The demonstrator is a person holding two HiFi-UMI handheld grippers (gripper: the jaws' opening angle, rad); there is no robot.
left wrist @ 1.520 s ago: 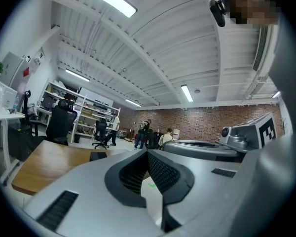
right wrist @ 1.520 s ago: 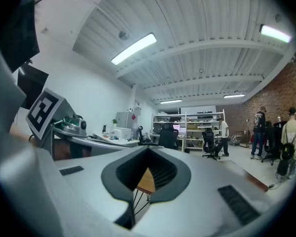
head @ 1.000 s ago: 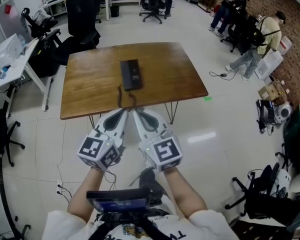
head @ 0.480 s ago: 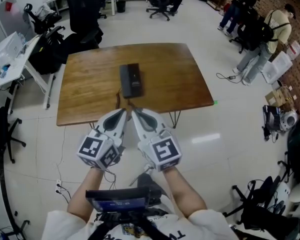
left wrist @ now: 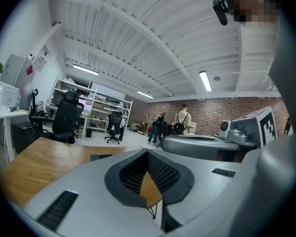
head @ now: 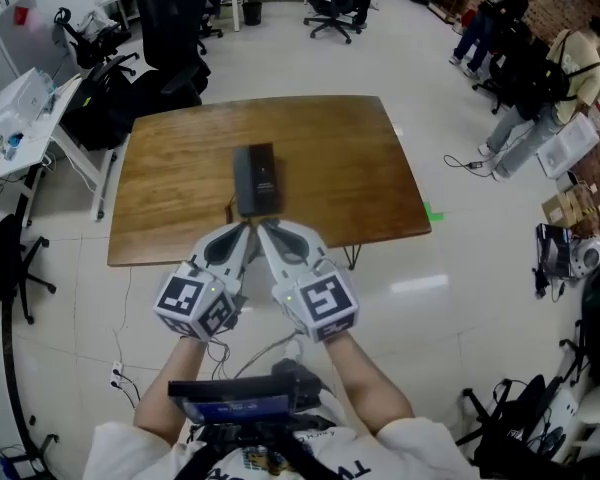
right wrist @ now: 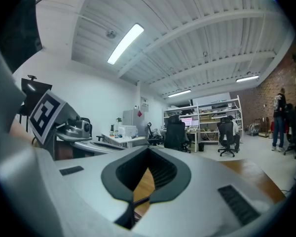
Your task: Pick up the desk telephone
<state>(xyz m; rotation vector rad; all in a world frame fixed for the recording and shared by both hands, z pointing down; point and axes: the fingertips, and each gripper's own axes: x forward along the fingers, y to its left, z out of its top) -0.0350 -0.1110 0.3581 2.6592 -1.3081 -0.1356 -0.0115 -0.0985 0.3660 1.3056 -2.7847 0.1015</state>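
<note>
A dark flat desk telephone [head: 255, 178] lies near the middle of a wooden table [head: 180, 183], its cord trailing over the near edge. My left gripper [head: 242, 230] and right gripper [head: 264, 230] hang side by side at the table's near edge, just short of the phone. Both are shut and hold nothing. In the left gripper view the left gripper [left wrist: 149, 154] shows closed jaws with the tabletop [left wrist: 37, 162] beyond and the phone [left wrist: 101, 157] as a dark slab. The right gripper [right wrist: 148, 152] in its own view is closed too, with wood seen through the gap.
Black office chairs [head: 165, 28] stand behind the table, and a white desk [head: 25, 118] with clutter at the left. People [head: 540, 78] stand at the far right by a brick wall. Chairs and gear crowd the right floor [head: 540, 408]. A green tape mark [head: 432, 211] lies on the floor.
Both grippers, still shut, have moved forward together toward the table; their tips now reach its near edge, closer to the phone.
</note>
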